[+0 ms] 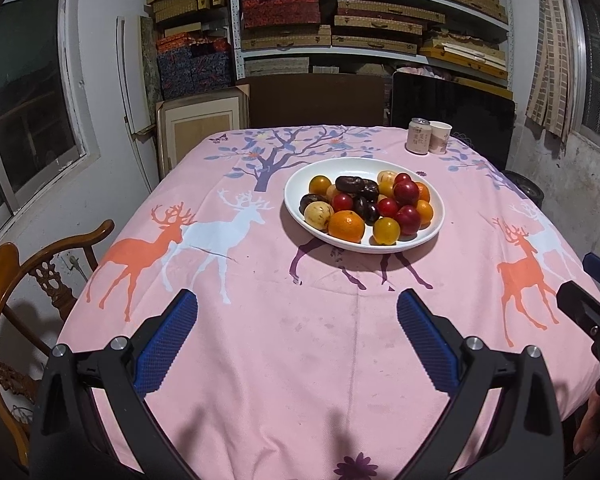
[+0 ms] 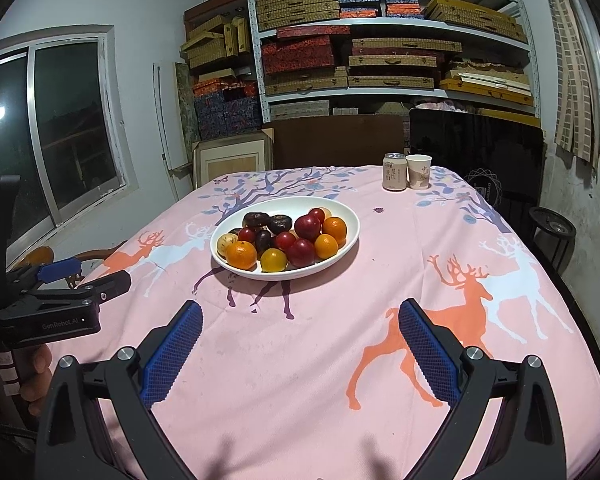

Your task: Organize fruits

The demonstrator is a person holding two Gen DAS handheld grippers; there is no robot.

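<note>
A table (image 1: 300, 360) under a pink cloth printed with deer and trees. Near its middle sits a white plate (image 1: 428, 232) heaped with fruit (image 1: 364, 204). Toward two o'clock from the plate, near the far edge, a can (image 1: 419, 136) and a paper cup (image 1: 440, 137) stand just beside each other.

Dim indoor light, overhead source, soft shadows on tablecloth (image 1: 300, 340), sharp focus, fisheye-warped dark corners
</note>
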